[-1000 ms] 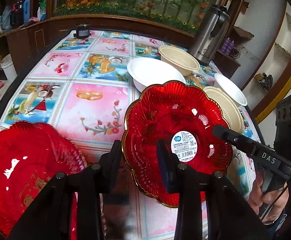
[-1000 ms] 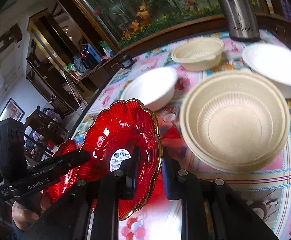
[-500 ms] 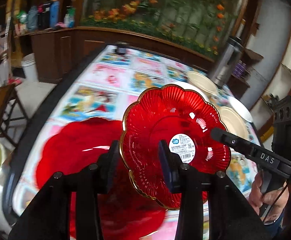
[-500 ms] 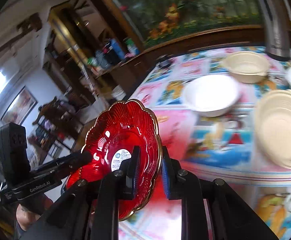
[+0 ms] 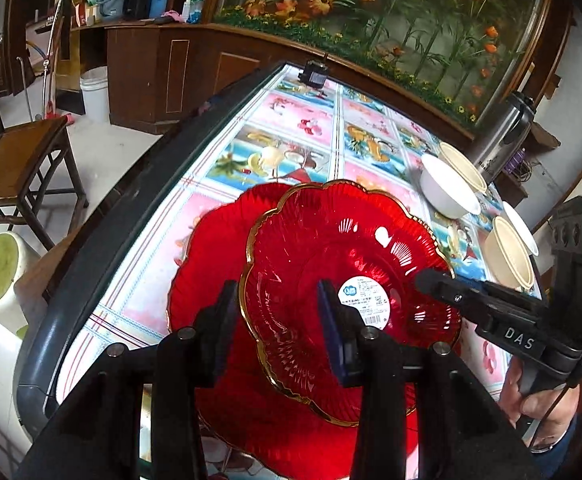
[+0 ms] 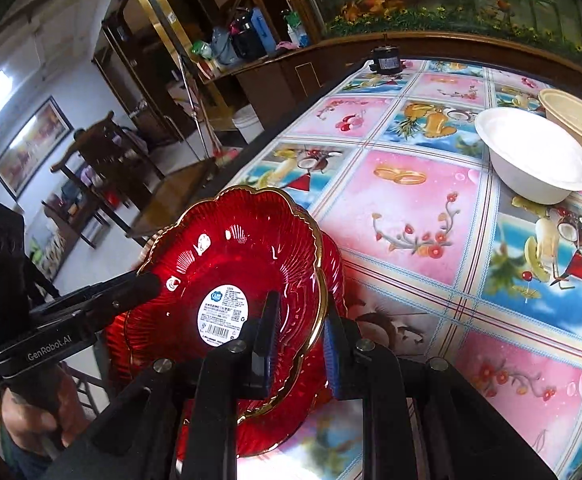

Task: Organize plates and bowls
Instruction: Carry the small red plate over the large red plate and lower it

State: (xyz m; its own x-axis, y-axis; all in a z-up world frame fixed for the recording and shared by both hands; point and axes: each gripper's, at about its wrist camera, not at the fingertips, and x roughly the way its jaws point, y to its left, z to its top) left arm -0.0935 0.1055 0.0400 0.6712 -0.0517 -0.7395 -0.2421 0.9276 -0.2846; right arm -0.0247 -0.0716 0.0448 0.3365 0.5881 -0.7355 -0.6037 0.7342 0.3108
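Both grippers clamp one scalloped red glass plate with a gold rim [image 5: 355, 280] – left gripper [image 5: 277, 328] on its left edge, right gripper [image 6: 299, 340] on its right – holding it over a second red plate [image 5: 211, 256] on the picture-tiled table [image 6: 411, 184].

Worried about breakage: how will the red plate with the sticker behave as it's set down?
The red plate looks rigid, its scalloped rim unbent. Its glossy surface may slip in the right tool. Probably brittle, so lower it gently onto the other plate.
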